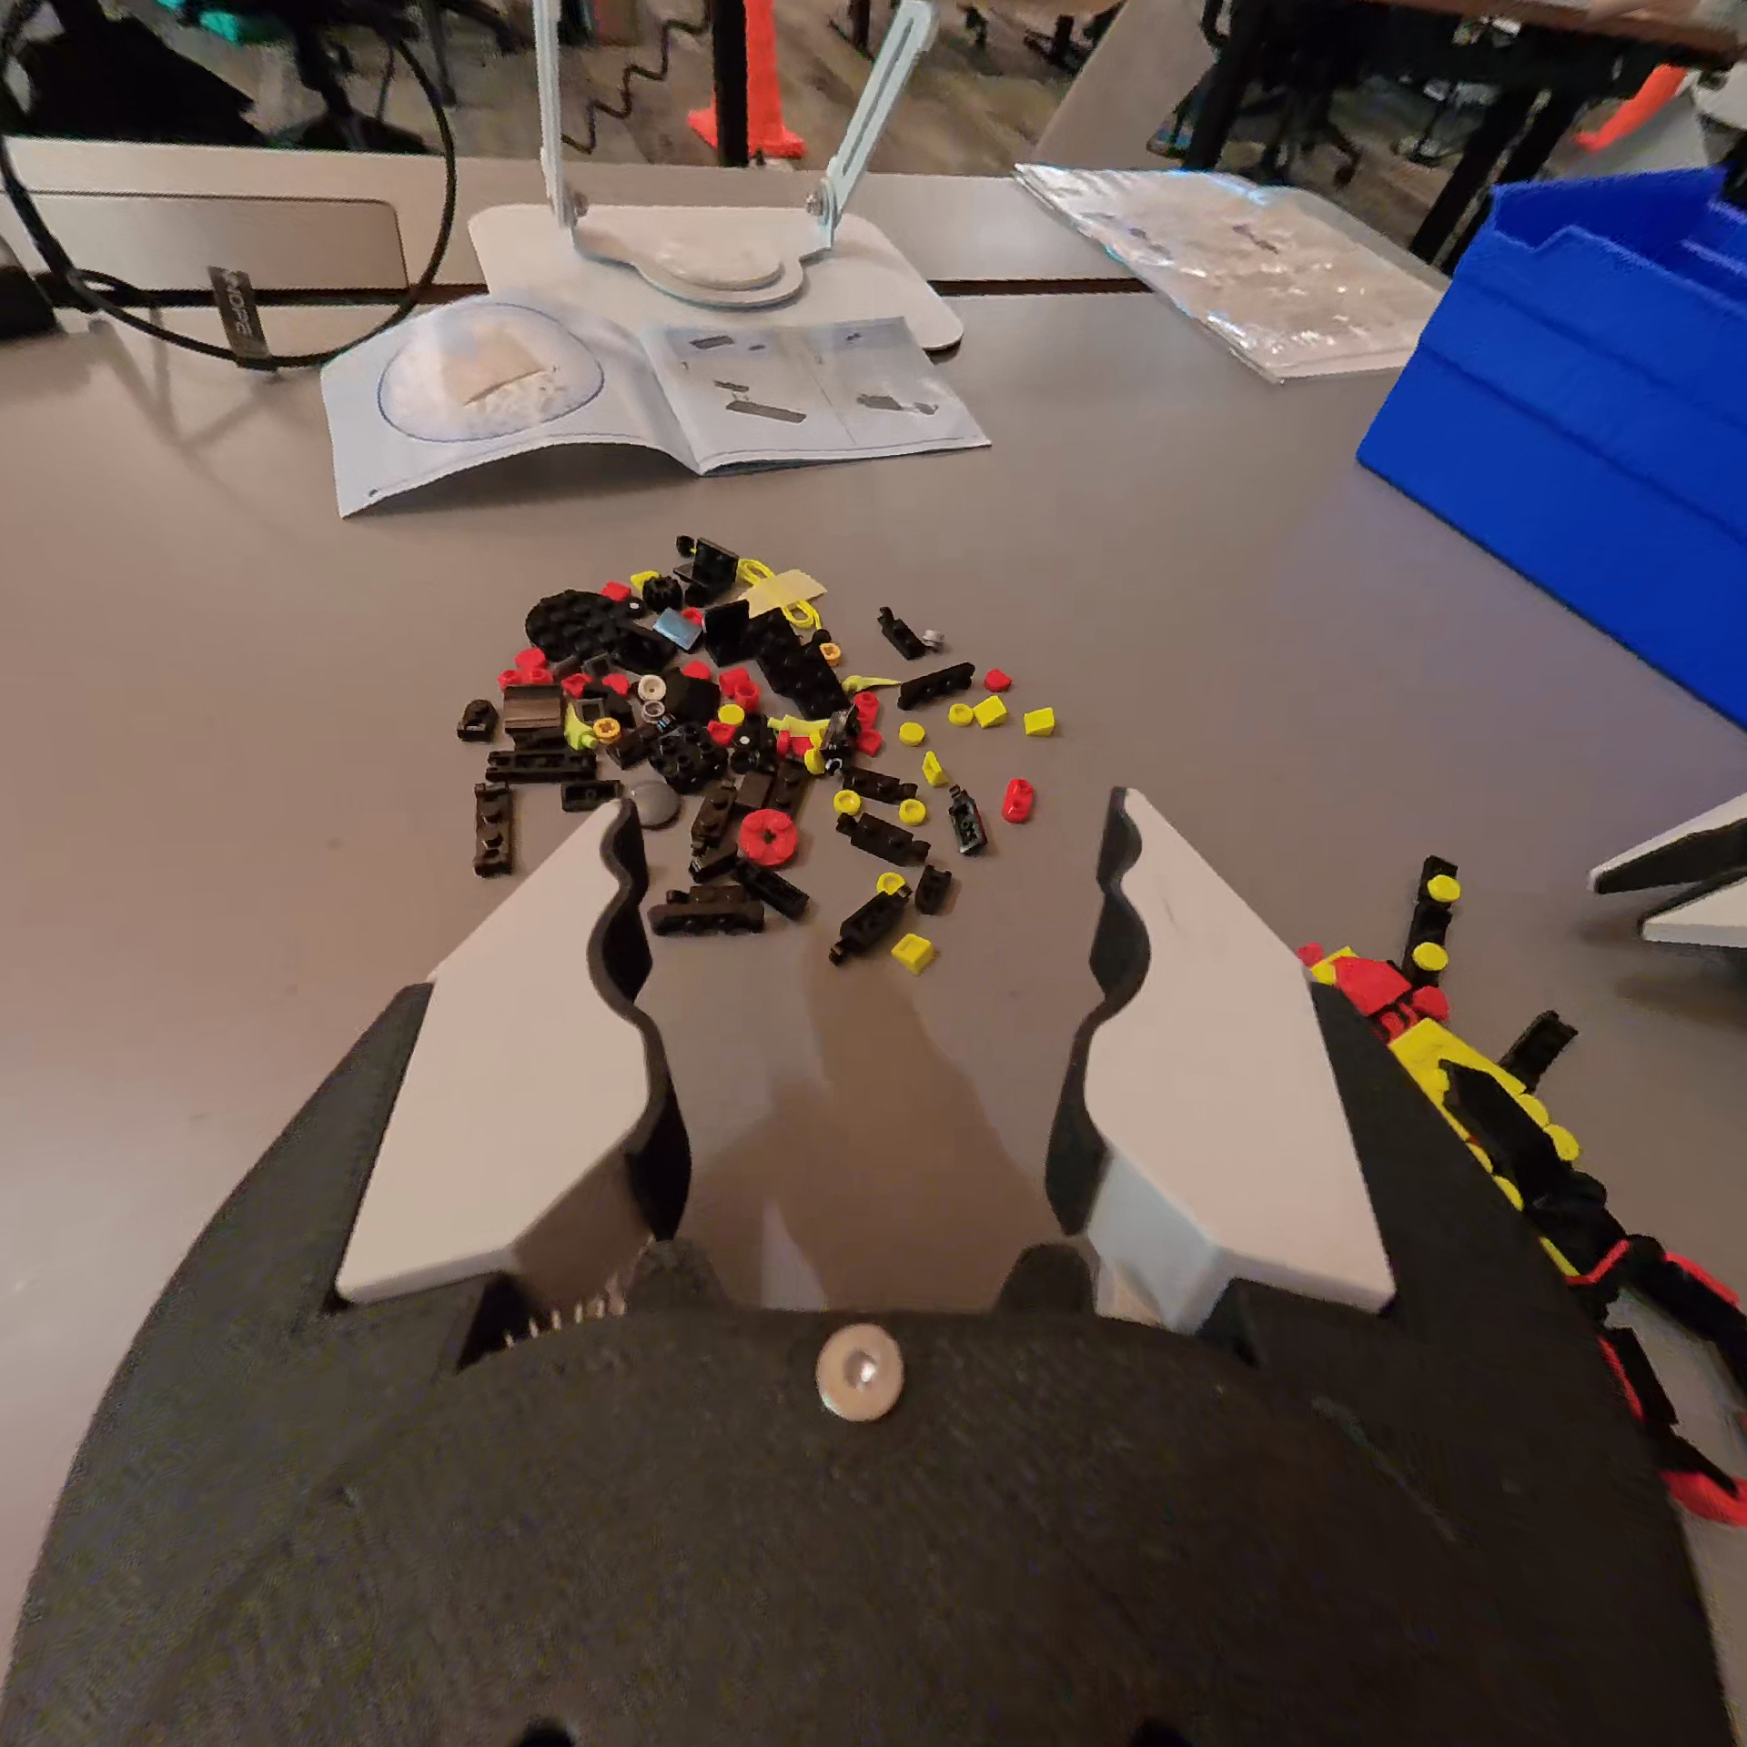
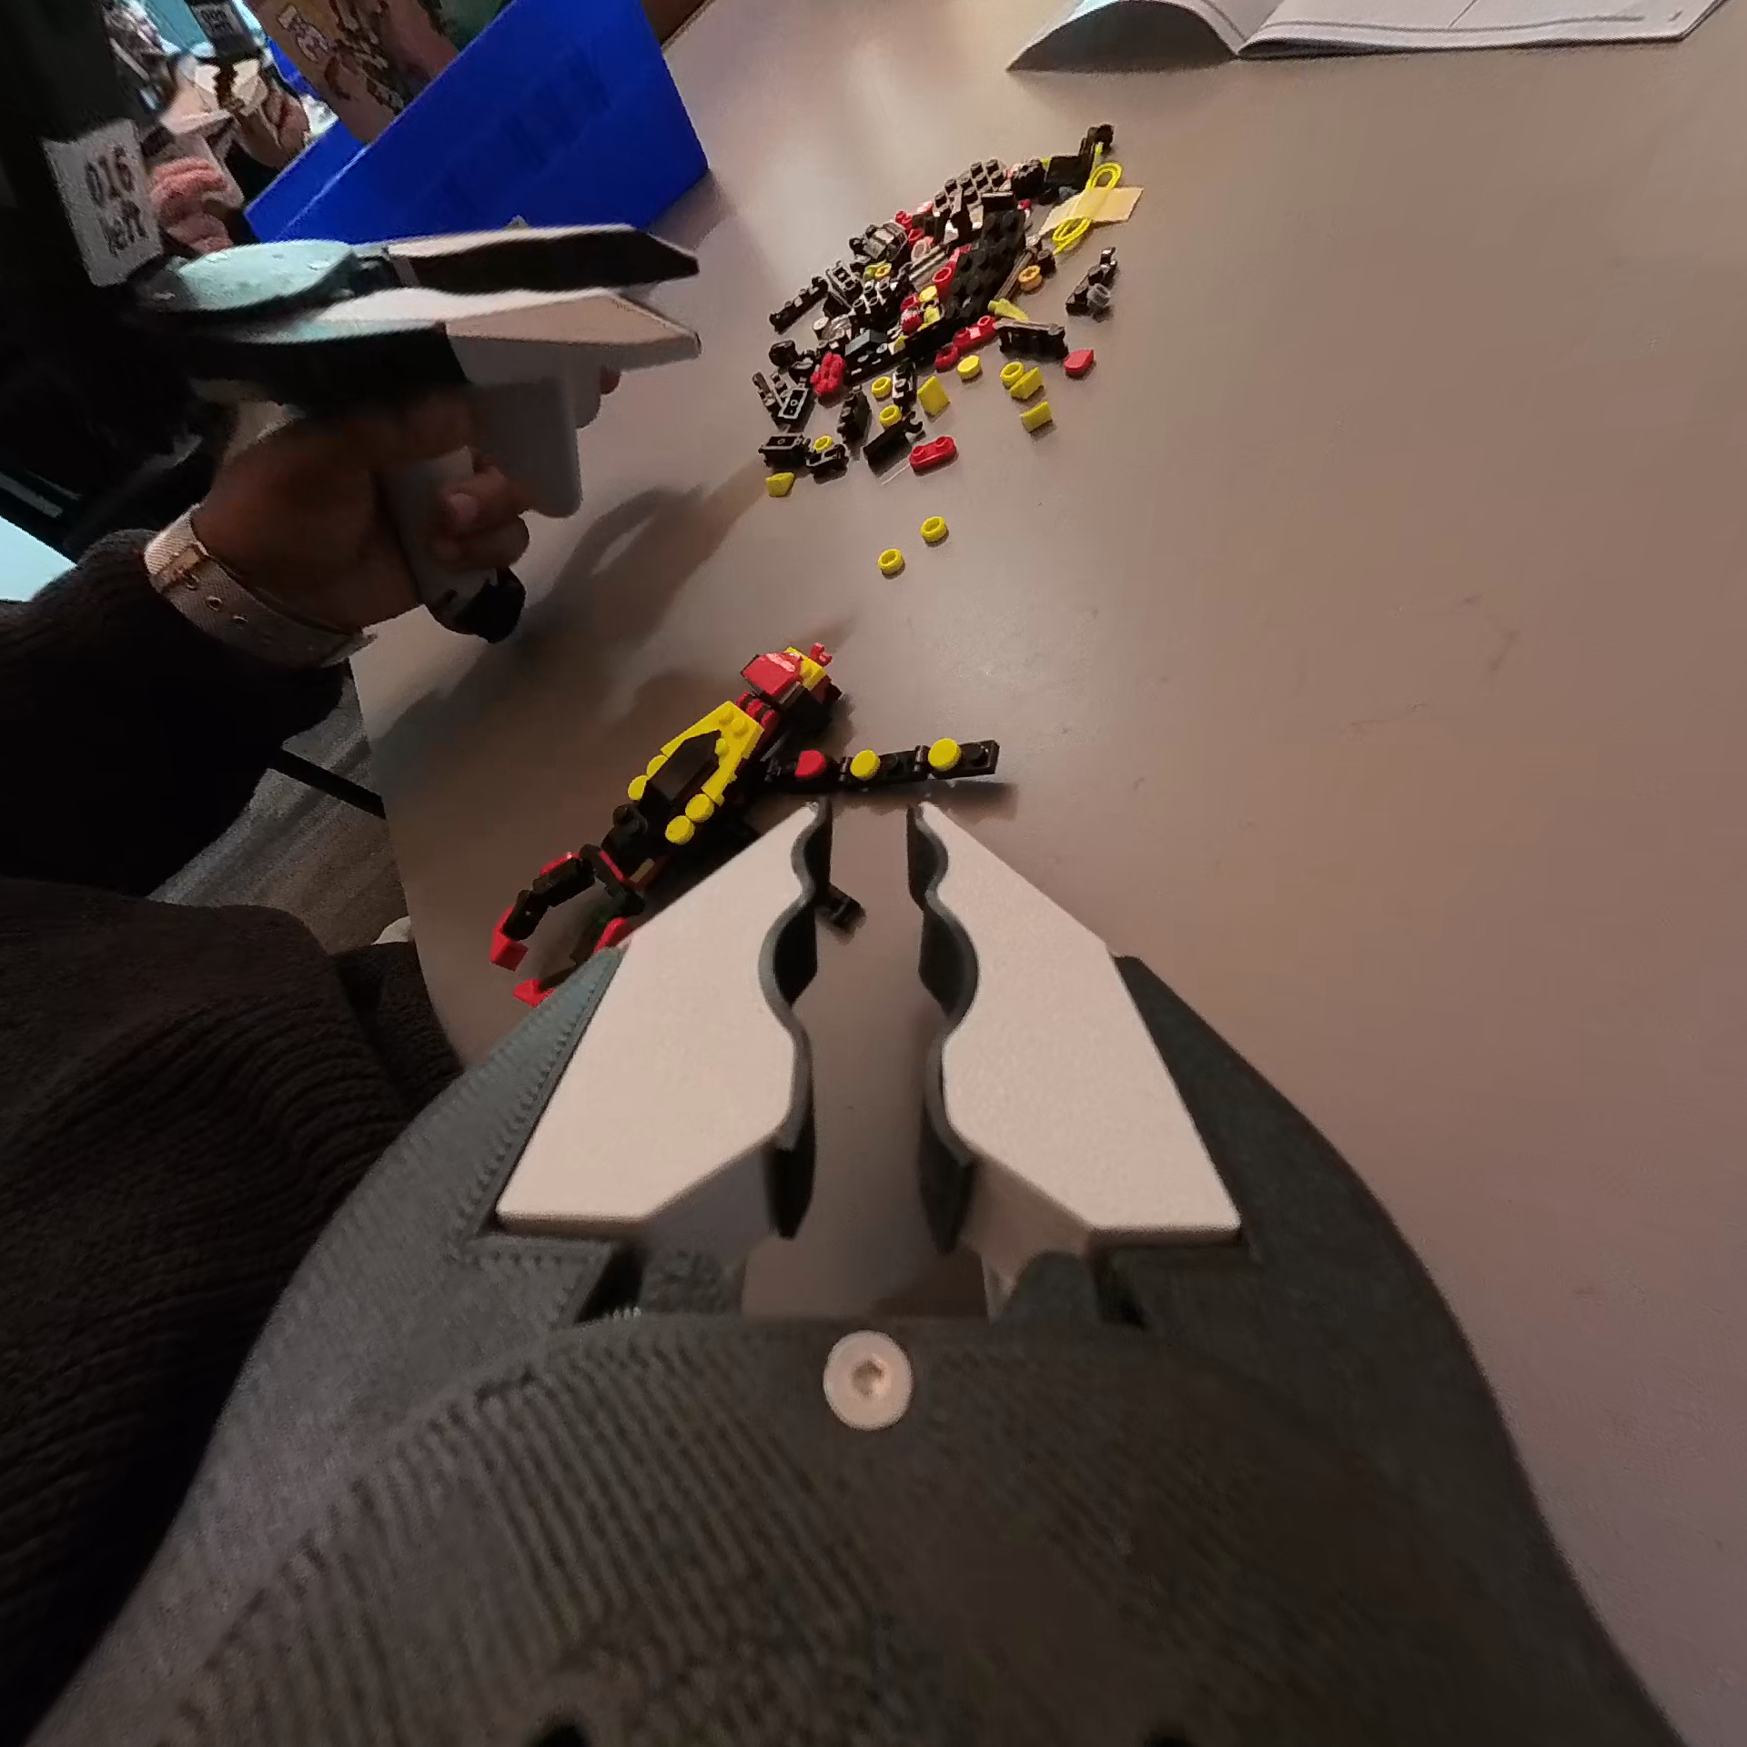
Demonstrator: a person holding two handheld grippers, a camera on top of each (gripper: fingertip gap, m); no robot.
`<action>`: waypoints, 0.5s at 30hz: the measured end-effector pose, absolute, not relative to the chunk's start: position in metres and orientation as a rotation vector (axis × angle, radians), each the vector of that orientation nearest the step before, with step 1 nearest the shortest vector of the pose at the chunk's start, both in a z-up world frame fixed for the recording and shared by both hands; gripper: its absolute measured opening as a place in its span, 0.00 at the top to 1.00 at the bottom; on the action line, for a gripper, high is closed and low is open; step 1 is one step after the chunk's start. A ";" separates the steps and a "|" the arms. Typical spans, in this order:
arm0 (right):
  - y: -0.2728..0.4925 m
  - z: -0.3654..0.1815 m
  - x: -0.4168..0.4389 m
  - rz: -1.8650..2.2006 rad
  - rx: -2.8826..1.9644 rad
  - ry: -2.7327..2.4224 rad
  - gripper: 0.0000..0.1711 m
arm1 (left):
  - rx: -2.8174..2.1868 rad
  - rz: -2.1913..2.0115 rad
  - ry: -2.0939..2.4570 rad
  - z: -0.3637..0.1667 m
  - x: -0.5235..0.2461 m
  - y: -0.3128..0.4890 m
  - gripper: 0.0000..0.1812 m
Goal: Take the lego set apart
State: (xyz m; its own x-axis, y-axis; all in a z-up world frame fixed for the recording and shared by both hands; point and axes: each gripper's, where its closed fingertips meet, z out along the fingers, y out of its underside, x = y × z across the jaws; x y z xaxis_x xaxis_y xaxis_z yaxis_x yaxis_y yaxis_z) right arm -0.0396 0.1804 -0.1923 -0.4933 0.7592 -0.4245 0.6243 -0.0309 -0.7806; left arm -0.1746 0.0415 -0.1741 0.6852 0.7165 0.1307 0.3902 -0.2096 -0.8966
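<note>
Left wrist view: I see a black cable [image 1: 416,236] looping at the far left of the smooth grey bench [image 1: 236,756], then an open paper instruction booklet [image 1: 652,397] lying flat below a pale lamp base [image 1: 718,260]. In the middle sits the pile of loose bricks [image 1: 747,737], small glossy black, red and yellow plastic studs, plates and wedges, scattered just ahead of my left hand-held gripper [image 1: 870,804]. Its matte grey fingers with wavy black inner edges stand wide apart, holding nothing. To the right a crinkled clear plastic bag [image 1: 1238,255] lies near a ribbed blue bin [image 1: 1588,397], and the still-assembled lego model [image 1: 1475,1097], yellow, red and black, rests on the bench beside the gripper's coarse black body.

In the right wrist view I see, at left, a hand [image 2: 321,529] in a dark knitted sleeve, with a woven wrist strap, holding the left tool. The lego model [image 2: 700,766] lies centre-left, a studded black strip reaching right. My right hand-held gripper [image 2: 870,818] hovers just behind it, fingers narrowly parted and empty, a tiny black piece [image 2: 839,909] on the bench between them.
</note>
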 end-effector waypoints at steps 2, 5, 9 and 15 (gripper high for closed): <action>0.180 -0.189 -0.040 1.576 -1.496 -2.082 0.91 | -1.845 0.362 -0.889 -0.179 -0.173 0.042 0.44; 0.178 -0.186 -0.039 1.593 -1.471 -2.080 0.91 | -1.843 0.335 -0.912 -0.180 -0.173 0.043 0.48; 0.176 -0.183 -0.039 1.608 -1.455 -2.073 0.90 | -1.795 0.392 -0.913 -0.171 -0.177 0.037 0.61; 0.179 -0.180 -0.040 1.629 -1.473 -2.046 0.90 | -1.802 0.356 -0.860 -0.173 -0.173 0.039 0.99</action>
